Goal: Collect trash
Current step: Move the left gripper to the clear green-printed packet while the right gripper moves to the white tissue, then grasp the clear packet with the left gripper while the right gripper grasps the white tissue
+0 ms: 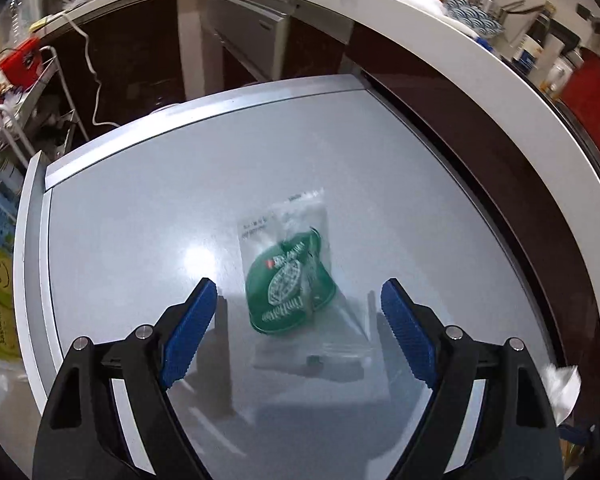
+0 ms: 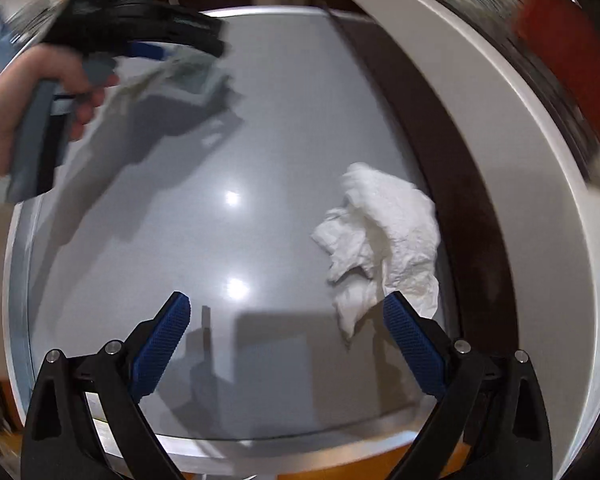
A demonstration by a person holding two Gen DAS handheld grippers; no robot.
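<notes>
Looking down my left gripper (image 1: pixel 296 300), I have a clear plastic packet (image 1: pixel 290 264) with a green printed label lying flat on the grey worktop (image 1: pixel 140 208), just ahead of the 2 fingers and roughly centred between them. I judge it very light, thin and slippery, likely to slide or crinkle if I push it, so I would pinch the bulkier green part across its width, not the flat clear edge. The left fingers (image 1: pixel 188 332) stand wide apart, touching nothing, with only the near edge of the packet between their tips.

Through my right gripper (image 2: pixel 288 316), a crumpled white paper towel (image 2: pixel 380 236) sits on the same worktop, ahead and toward the right-side finger, its lower tail close beside that fingertip; I cannot tell whether they touch. It should be soft, nearly weightless and easy to squash, so any raised fold in the middle will do as a hold. The right fingers (image 2: pixel 412 344) are also spread wide and hold nothing. Both pieces of trash are uncollected.
</notes>
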